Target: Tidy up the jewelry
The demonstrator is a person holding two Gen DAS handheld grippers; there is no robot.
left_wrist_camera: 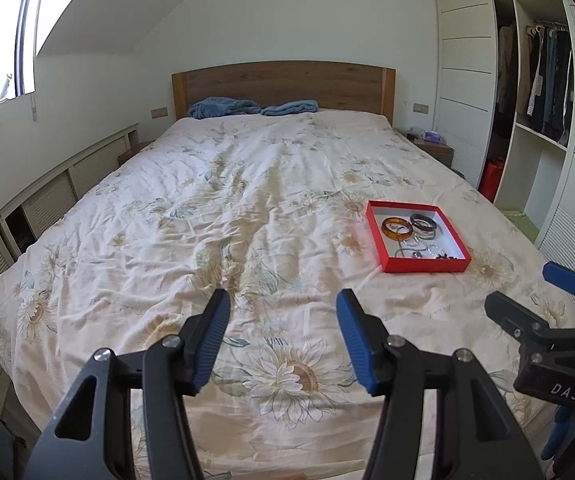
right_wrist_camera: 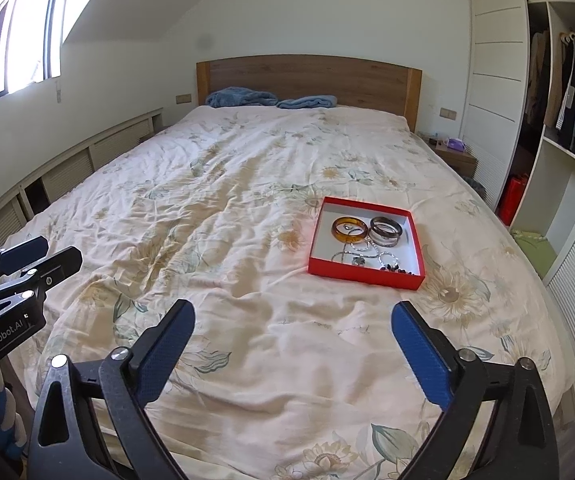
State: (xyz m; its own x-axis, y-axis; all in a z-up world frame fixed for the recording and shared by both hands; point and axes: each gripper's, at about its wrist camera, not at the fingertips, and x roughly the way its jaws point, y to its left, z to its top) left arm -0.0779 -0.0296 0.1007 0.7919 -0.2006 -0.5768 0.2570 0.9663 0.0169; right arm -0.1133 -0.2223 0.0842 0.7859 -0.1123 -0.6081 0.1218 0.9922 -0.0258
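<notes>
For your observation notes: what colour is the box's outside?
Red box, white inside; clearest in the right wrist view.

My right claw (right_wrist_camera: 293,314) hung spread wide over the bedspread (right_wrist_camera: 227,208); ahead, slightly right, sat the red tray (right_wrist_camera: 361,273) holding bangles (right_wrist_camera: 349,229).

Bedspread (right_wrist_camera: 247,208): cream, printed with pale sunflowers and grey-green leaves.
Tray (right_wrist_camera: 367,275): red outer walls, white inside.
Bangle (right_wrist_camera: 349,229): translucent amber-brown.
Stacked bangles (right_wrist_camera: 386,231): dark grey and silver bands.
Chains (right_wrist_camera: 361,252): silver (mingled with a few dark beads at the tray's near edge).
Headboard (right_wrist_camera: 307,76): mid-brown wood grain.
Folded blankets (right_wrist_camera: 243,98): dusty blue.
Left gripper (left_wrist_camera: 283,338): black frame, blue ribbed pads.
Right gripper (right_wrist_camera: 293,346): black frame, blue textured pads.
Wardrobe (right_wrist_camera: 495,60): white panels; the hanging clothes are mostly dark, with some beige.
Walls: white.
</notes>
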